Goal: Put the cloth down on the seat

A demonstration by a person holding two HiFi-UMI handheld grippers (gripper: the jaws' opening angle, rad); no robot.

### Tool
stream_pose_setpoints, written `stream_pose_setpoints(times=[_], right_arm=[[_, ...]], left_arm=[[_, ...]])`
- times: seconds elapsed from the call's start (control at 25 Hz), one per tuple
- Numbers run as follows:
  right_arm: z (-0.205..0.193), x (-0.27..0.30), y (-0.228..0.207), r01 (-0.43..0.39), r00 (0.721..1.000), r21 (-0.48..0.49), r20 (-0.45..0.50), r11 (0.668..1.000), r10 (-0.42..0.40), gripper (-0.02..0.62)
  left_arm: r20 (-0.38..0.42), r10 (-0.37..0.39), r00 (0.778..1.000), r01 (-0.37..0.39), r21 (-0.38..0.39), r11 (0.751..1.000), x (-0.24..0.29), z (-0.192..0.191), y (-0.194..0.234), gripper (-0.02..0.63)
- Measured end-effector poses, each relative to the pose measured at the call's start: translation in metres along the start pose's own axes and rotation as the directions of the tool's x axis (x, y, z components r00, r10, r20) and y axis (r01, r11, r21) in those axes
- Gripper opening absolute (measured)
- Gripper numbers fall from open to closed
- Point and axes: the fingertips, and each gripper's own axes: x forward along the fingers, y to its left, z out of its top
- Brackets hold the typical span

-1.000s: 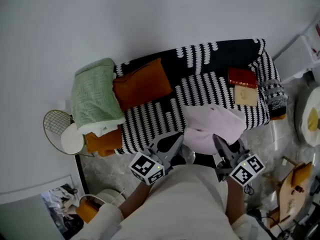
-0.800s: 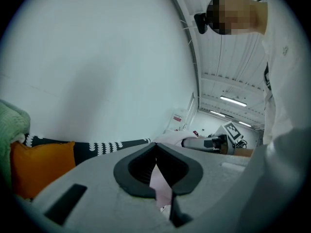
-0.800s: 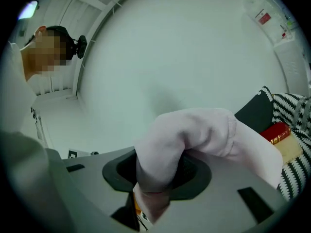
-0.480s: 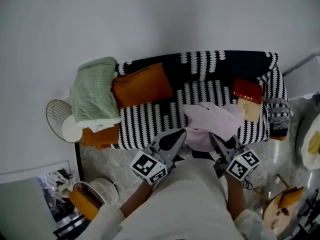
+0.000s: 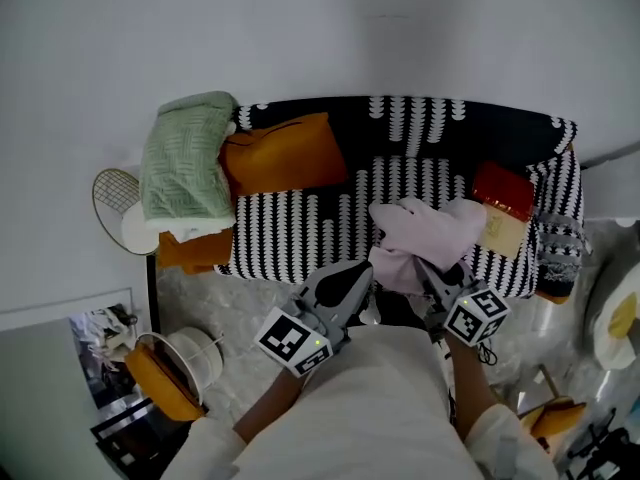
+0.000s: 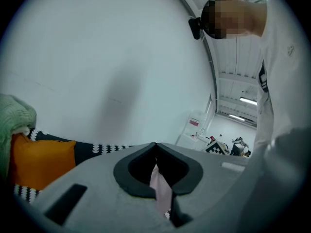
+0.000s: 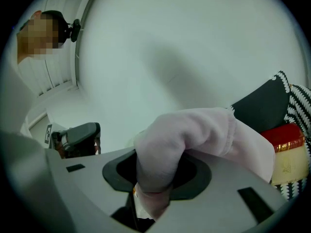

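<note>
A pale pink cloth (image 5: pixel 422 230) hangs bunched over the front of the black-and-white patterned sofa seat (image 5: pixel 300 230), right of its middle. My left gripper (image 5: pixel 365 271) is shut on a thin edge of the cloth (image 6: pixel 161 191), seen between its jaws in the left gripper view. My right gripper (image 5: pixel 427 268) is shut on a thick fold of the cloth (image 7: pixel 194 130), which bulges up over its jaws. Both grippers sit at the seat's front edge, close together, under the cloth's near side.
An orange cushion (image 5: pixel 285 153) and a green knitted blanket (image 5: pixel 187 158) lie at the sofa's left end. A red book (image 5: pixel 503 190) and a tan one (image 5: pixel 497 230) lie at the right. A round wire side table (image 5: pixel 113 206) stands left; a white fan (image 5: pixel 185 353) sits on the floor.
The right gripper has come in closer to the left one, and the cloth looks more bunched and narrower over the seat. My head view has shifted slightly.
</note>
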Motion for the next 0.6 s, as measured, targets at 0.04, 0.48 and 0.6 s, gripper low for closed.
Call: stream_pose_setpoints(times=[0.04,0.48,0.6], right_arm=[[-0.003,0.005,-0.006,0.002,1.000,-0.002,-0.012,1.000,-0.002,0.140],[-0.057,0.041,-0.066,0.052,0.992,0.009,-0.117,0.999,-0.050,0.140],[-0.074,0.054,-0.083,0.081,0.987,0.016,-0.139,0.997,-0.078,0.140]], left_arm=[[-0.002,0.004,1.000,-0.004,0.002,1.000,0.000,0.000,0.001,0.012],[-0.034,0.027,0.999,-0.028,-0.026,0.999,0.013,-0.017,-0.002,0.011],[-0.042,0.029,0.999,-0.030,-0.034,0.999,0.014,-0.020,0.001,0.011]])
